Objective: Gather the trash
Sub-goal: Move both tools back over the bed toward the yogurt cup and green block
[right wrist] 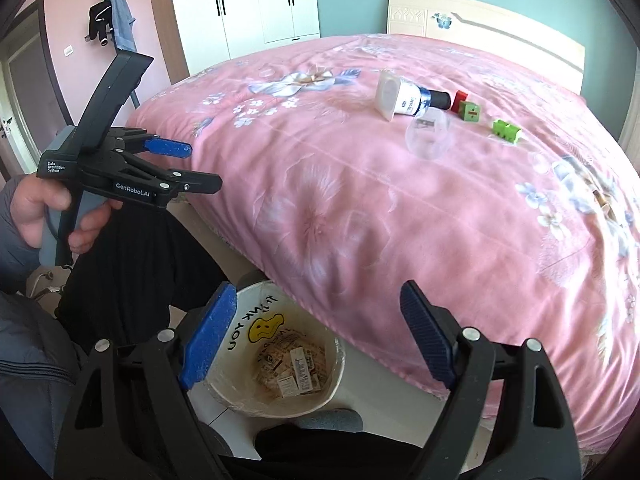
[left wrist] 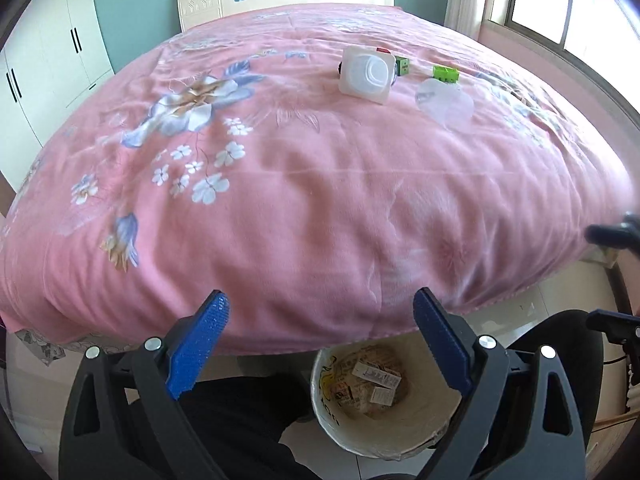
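Beside bed (left wrist: 304, 208), bin (right wrist: 320, 400) sits below edge, handy for drops. Left gripper (left wrist: 320, 344), right gripper (right wrist: 320, 340): fingers wide, empty. Bottle (right wrist: 404, 98), cup (right wrist: 428, 136) await pickup.

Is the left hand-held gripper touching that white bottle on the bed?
Apart. Left wrist view shows the open left hand-held gripper near the bed's edge, the white bottle far beyond.

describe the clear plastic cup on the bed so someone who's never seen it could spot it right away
Start at the pink floral bedspread and find the small cluster of items toward the headboard. Just nearer the foot than the white bottle, lying on its side, is the clear plastic cup. It is the only see-through item; the blocks beside it are solid green and red.
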Demonstrator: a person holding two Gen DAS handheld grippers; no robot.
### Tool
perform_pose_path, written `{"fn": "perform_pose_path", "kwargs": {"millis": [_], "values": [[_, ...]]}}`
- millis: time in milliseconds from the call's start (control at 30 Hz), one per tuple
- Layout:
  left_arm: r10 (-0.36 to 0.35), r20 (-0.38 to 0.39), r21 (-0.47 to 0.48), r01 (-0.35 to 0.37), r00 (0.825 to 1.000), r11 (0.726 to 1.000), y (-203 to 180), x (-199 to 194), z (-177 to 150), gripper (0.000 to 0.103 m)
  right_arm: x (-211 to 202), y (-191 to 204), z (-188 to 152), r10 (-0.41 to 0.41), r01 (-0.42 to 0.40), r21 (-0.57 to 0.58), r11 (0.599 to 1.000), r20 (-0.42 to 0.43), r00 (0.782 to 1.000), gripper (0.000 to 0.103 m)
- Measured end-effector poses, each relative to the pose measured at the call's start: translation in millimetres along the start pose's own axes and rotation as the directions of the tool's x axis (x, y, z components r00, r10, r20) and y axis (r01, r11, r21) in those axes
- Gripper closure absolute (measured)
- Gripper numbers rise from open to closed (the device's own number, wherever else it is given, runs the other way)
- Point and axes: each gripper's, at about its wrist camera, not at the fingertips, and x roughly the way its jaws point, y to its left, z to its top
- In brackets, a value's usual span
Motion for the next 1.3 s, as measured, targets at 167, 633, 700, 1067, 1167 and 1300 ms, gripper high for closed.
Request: {"fn": "perform_pose_path", "kwargs": {"millis": [167,633,700,1067,1167,1300], "values": [[0.012,0.031,0.002,-0.012,0.999,1.000,3,-6,21,0.008,-11,-19,9,-0.022,0.021,0.030,0.999,0.027,0.999,0.020],[0.006,0.072,0.061,-0.011,0.997,0.998,-1,-6,58,0.008,-7,-57,18,-0.035,0.034,0.045,0.998,0.009,0.999,0.020],[0.009,0.076,0.072,-0.015,0.997,0.997,-2,-5,61,0.008,-6,-64,19,-0.037,0.036,0.052,0.998,0.012,0.999,0.020],[-0.013,0.064,0.080,0.008,0.998,0.997,-2,11,79,0.008,11,-109,40,-0.063,0.063,0.030,0.998,-0.014,0.998,0.020],[-0.016,0.063,0.092,0.010,0.998,0.996,-4,18,85,0.008,16,-124,49,-0.075,0.075,0.017,0.997,-0.017,0.997,0.020],[-0.024,0.058,0.109,0.017,0.998,0.994,-7,27,96,0.008,24,-144,61,-0.085,0.085,0.004,0.996,-0.030,0.996,0.020]]}}
